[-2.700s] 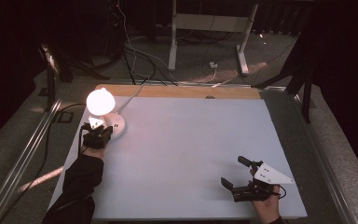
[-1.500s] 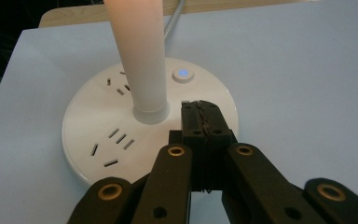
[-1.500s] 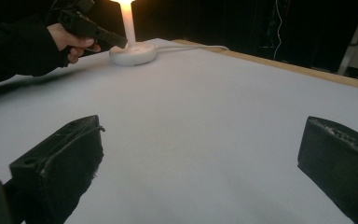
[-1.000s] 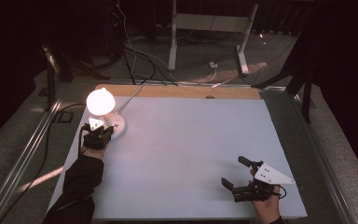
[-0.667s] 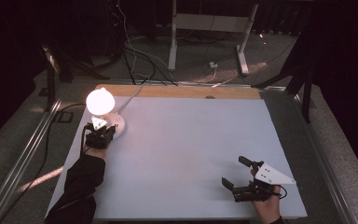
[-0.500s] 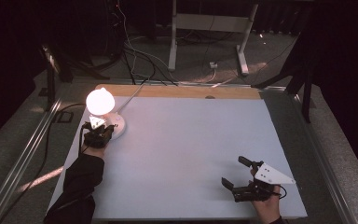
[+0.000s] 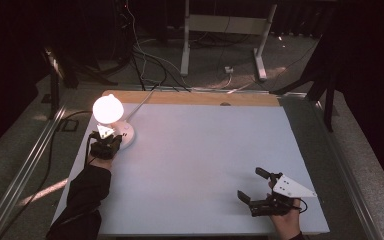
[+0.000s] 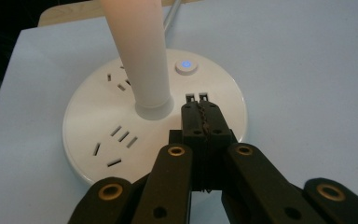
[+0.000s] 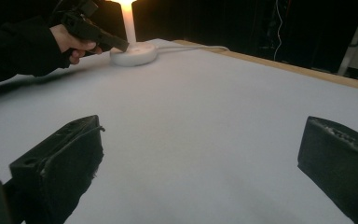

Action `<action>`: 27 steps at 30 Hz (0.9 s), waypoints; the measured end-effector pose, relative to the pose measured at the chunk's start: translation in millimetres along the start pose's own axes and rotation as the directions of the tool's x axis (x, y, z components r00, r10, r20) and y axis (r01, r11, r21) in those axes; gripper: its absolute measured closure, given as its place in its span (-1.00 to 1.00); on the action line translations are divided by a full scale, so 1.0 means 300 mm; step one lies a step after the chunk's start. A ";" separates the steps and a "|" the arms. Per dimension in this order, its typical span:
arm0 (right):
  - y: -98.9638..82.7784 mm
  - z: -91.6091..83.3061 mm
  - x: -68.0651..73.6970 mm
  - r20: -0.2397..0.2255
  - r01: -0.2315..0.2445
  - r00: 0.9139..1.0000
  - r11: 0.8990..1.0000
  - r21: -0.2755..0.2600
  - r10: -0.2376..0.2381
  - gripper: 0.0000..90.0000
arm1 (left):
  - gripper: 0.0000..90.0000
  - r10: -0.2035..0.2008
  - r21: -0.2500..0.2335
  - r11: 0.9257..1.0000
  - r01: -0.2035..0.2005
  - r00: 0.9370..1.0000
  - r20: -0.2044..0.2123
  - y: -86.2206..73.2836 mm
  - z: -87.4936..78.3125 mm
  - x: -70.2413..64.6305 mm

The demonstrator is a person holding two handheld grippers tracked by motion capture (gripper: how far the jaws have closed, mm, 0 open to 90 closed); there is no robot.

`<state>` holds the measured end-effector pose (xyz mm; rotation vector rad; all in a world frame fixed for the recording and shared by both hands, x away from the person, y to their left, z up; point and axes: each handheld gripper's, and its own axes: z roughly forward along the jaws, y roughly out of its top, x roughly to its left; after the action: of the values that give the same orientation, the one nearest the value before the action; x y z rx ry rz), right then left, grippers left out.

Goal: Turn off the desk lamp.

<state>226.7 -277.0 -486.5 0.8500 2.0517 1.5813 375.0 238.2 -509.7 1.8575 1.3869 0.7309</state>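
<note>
A lit white lamp (image 7: 107,109) stands at the table's far left on a round white base (image 8: 93,121) with socket slots and a glowing blue button (image 8: 186,66). My left gripper (image 8: 199,99) is shut with nothing held, its tips resting over the base just short of the button, beside the lamp's stem (image 8: 140,51). In the high view the left gripper (image 7: 106,145) sits at the base's near edge. My right gripper (image 7: 254,187) rests open near the table's front right, nothing between its jaws. The right gripper view shows the lamp base (image 9: 134,53) far off.
The white table top (image 7: 205,155) stretches wide between the two hands, with a wooden strip (image 7: 195,98) along its far edge. The lamp's white cable (image 7: 140,100) runs off the far side. Cables and a stand's legs (image 7: 225,45) lie on the dark floor beyond.
The left gripper edged a little toward the lamp base and back, staying at its near edge. The lamp is lit throughout. The right gripper has stayed put.
</note>
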 end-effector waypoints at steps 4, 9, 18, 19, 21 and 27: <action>0.000 0.001 0.001 -0.001 0.000 1.000 1.000 0.003 0.000 -1.00 | 1.00 0.019 -0.003 1.000 -0.019 1.000 -0.014 -0.002 0.000 -0.006; 0.000 -0.001 -0.001 0.002 0.000 1.000 1.000 -0.001 0.000 -1.00 | 1.00 0.001 0.000 1.000 -0.001 1.000 -0.001 0.010 -0.005 0.002; 0.001 -0.001 -0.001 0.002 -0.002 1.000 1.000 -0.002 0.002 -1.00 | 1.00 -0.005 -0.033 0.999 0.005 1.000 0.001 0.051 -0.046 0.004; 0.001 -0.001 -0.002 0.002 -0.003 1.000 1.000 -0.002 0.003 -1.00 | 1.00 -0.001 -0.038 0.999 0.001 1.000 -0.001 0.056 -0.052 0.005; 0.000 -0.001 -0.002 0.002 -0.003 1.000 1.000 -0.001 0.003 -1.00 | 1.00 0.007 -0.041 0.999 -0.007 1.000 -0.001 0.063 -0.060 0.005; 0.000 0.000 -0.002 0.001 -0.002 1.000 1.000 -0.001 0.002 -1.00 | 1.00 0.012 -0.041 0.999 -0.012 1.000 -0.001 0.070 -0.069 0.010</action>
<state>227.1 -277.5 -486.4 0.8531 2.0500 1.5825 371.8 241.3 -480.5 1.8352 1.3522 0.7604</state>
